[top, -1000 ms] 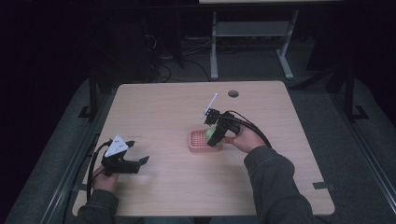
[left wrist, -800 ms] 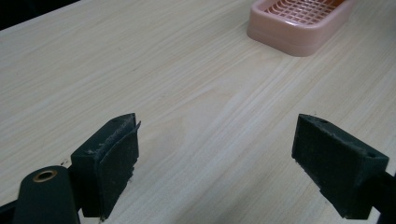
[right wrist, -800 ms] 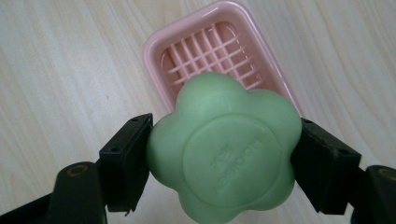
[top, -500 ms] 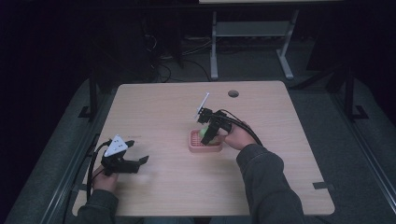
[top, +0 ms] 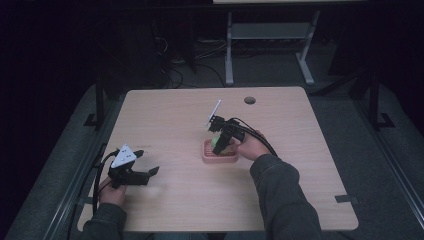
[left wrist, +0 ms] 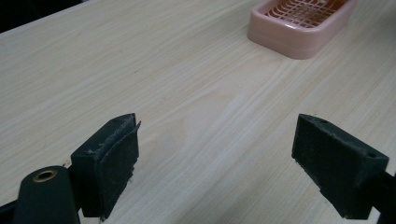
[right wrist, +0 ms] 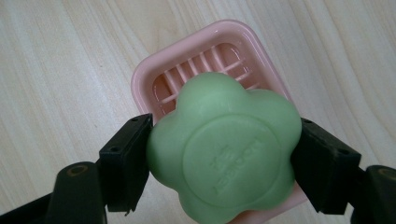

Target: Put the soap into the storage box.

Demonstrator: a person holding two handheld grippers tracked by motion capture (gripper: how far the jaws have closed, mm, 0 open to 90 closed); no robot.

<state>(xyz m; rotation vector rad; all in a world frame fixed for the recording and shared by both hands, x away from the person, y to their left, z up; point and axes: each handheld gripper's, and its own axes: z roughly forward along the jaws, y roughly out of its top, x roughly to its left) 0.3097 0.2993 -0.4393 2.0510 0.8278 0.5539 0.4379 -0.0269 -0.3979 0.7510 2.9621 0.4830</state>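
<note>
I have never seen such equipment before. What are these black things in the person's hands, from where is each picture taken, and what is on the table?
No robot arm is here. A person at a wooden table holds a hand-held grasping tool in each hand, each with two black jaws and a small camera.

The wide picture comes from a fixed camera above, looking down. The other two come from the cameras on the tools, looking along their jaws.

The left tool is near the table's left edge, jaws wide apart, holding nothing.

The right tool grips a green flower-shaped soap from both sides, over a pink soap dish with a slotted bottom. I cannot tell if the soap touches the dish.

Apart from the dish, I see nothing else lying on the table.
</note>
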